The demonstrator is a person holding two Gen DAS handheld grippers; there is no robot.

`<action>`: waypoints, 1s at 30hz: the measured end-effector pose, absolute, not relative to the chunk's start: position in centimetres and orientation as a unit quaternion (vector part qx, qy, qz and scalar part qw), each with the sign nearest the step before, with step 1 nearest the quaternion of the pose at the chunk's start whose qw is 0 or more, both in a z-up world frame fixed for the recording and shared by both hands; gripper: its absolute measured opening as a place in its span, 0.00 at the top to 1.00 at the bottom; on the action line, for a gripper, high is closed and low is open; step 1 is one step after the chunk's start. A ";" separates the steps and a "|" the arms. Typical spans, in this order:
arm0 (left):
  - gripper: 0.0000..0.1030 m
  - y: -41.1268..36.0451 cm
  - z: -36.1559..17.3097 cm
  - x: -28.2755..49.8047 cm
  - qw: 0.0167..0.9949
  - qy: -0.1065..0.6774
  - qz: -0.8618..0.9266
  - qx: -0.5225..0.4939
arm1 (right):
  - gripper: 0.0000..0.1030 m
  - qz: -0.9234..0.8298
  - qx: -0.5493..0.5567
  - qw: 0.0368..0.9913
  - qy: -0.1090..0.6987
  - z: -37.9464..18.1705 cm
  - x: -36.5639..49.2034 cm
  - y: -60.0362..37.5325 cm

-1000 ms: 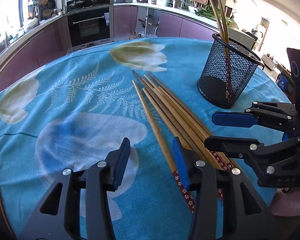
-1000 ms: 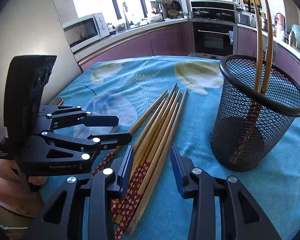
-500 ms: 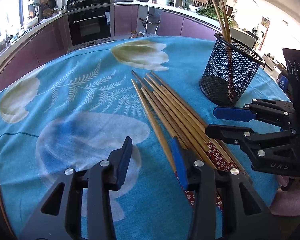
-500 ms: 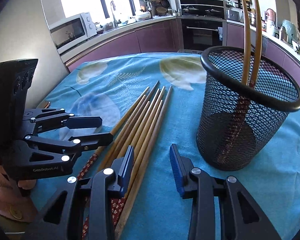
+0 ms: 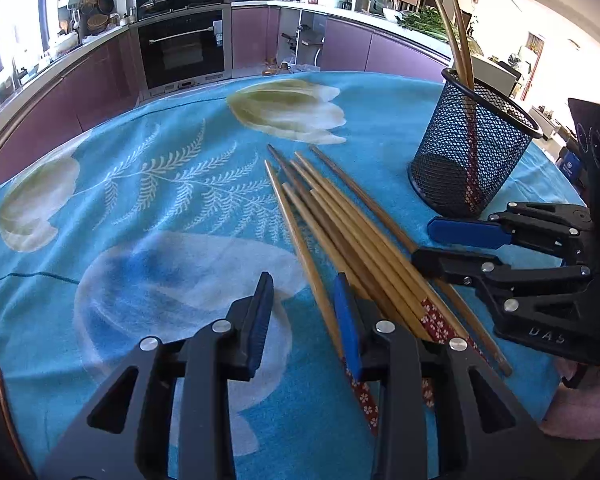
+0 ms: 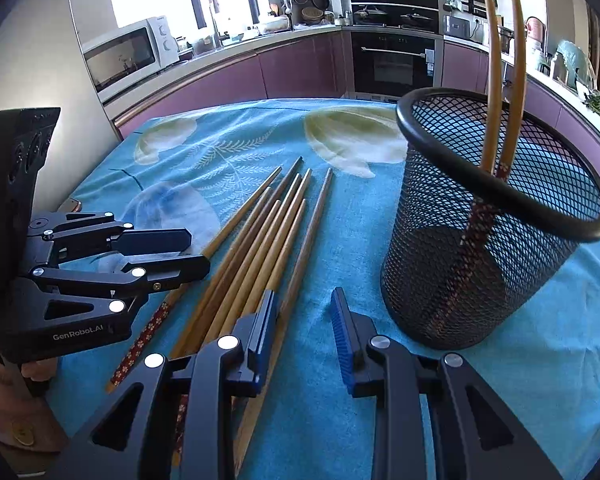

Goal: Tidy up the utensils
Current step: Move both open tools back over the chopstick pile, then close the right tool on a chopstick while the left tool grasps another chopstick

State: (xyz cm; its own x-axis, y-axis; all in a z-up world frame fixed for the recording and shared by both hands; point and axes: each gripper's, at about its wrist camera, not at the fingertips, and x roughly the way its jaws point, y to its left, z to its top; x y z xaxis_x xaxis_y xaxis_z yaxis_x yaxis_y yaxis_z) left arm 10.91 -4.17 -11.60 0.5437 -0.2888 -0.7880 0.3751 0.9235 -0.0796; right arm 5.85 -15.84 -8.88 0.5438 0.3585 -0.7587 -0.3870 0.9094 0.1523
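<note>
A bundle of wooden chopsticks [image 5: 340, 224] lies flat on the blue floral tablecloth [image 5: 140, 200], decorated red ends toward the grippers. To its right stands a black mesh holder [image 6: 496, 216], upright, with two chopsticks [image 6: 500, 60] leaning inside.

The left gripper [image 5: 304, 308] hovers over the bundle's left edge; its jaws are closing, part-open, with the outermost chopstick passing just inside the right pad.

The right gripper [image 6: 304, 320] hovers over the bundle's right edge, jaws closing, only cloth between them. The holder stands just beside its right finger.
</note>
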 end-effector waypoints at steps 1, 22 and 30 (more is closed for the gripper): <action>0.70 -4.2 -11.6 11.1 0.877 0.439 -0.188 0.048 | 0.74 0.209 -0.019 0.879 0.428 -8.9 6.0 -15.5; 0.93 -2.8 -10.6 9.6 0.883 0.429 -0.190 -0.001 | 0.94 0.247 0.033 0.880 0.405 -7.7 4.9 -16.7; 0.92 -3.4 -11.8 8.9 0.870 0.446 -0.210 0.020 | 0.94 0.266 0.001 0.865 0.425 -8.4 4.6 -15.5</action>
